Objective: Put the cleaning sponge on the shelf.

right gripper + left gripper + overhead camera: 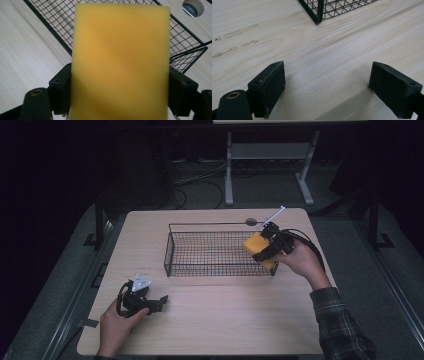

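A: What is sitting on the desk [215,320]?

B: One black wire basket [200,251] is standing toward the far edge, its long axis running parallel to that edge. One round grommet hole [251,222] is showing just beyond the basket's far right corner.

A: And the sponge?

B: There is one yellow sponge [256,245], a rectangular block. The right gripper [264,249] is holding it in the air over the right end of the basket, near the desk's right edge. In the right gripper view, the sponge [120,62] is sitting with its long axis pointing away from the gripper, out past the fingers [60,92], toward the basket [50,25].

A: How are those fingers sitting?

B: They are pressing against the sponge's two long sides, closed firmly on it.

A: What is the left gripper [156,301] doing?

B: It is resting low near the desk's near left corner, held by the left hand [116,322]. In the left gripper view its fingers [268,87] are spread wide with bare desk [324,75] between them, gripping nothing, and one basket corner [318,12] is showing ahead.
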A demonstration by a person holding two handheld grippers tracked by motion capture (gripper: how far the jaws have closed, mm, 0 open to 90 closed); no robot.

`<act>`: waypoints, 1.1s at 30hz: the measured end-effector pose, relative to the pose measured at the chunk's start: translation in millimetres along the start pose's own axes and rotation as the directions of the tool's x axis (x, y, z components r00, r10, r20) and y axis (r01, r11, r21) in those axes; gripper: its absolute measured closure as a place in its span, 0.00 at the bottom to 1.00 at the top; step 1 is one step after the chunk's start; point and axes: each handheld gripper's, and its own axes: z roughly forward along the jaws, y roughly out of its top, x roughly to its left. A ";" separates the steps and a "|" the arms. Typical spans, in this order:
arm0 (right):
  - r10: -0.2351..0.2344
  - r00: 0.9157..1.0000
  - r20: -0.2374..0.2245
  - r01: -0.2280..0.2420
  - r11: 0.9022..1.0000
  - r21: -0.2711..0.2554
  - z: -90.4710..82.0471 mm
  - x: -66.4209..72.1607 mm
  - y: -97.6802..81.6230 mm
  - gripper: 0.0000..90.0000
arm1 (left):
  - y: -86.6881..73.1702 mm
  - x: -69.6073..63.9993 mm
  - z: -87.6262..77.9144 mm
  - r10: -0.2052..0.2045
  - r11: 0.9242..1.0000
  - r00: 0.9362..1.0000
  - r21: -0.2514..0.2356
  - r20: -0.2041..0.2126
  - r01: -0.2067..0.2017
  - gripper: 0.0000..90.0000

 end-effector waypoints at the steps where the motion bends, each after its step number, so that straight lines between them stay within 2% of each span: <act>1: 0.005 1.000 -0.001 -0.005 1.000 0.001 0.9 -1.0 0.6 0.25 | 0.0 0.0 0.0 0.000 1.000 1.000 0.000 0.000 0.000 0.14; 5: 0.009 1.000 -0.010 -0.009 1.000 -0.003 4.9 -5.1 3.5 0.25 | 0.0 0.0 0.0 0.000 1.000 1.000 0.000 0.000 0.000 0.14; 20: 0.012 1.000 0.005 -0.012 1.000 -0.003 17.2 -17.0 17.1 0.25 | 0.0 0.0 0.0 0.000 1.000 1.000 0.000 0.000 0.000 0.14; 33: 0.024 1.000 0.006 -0.024 1.000 0.008 40.7 -26.2 21.7 0.25 | 0.0 0.0 0.0 0.000 1.000 1.000 0.000 0.000 0.000 0.14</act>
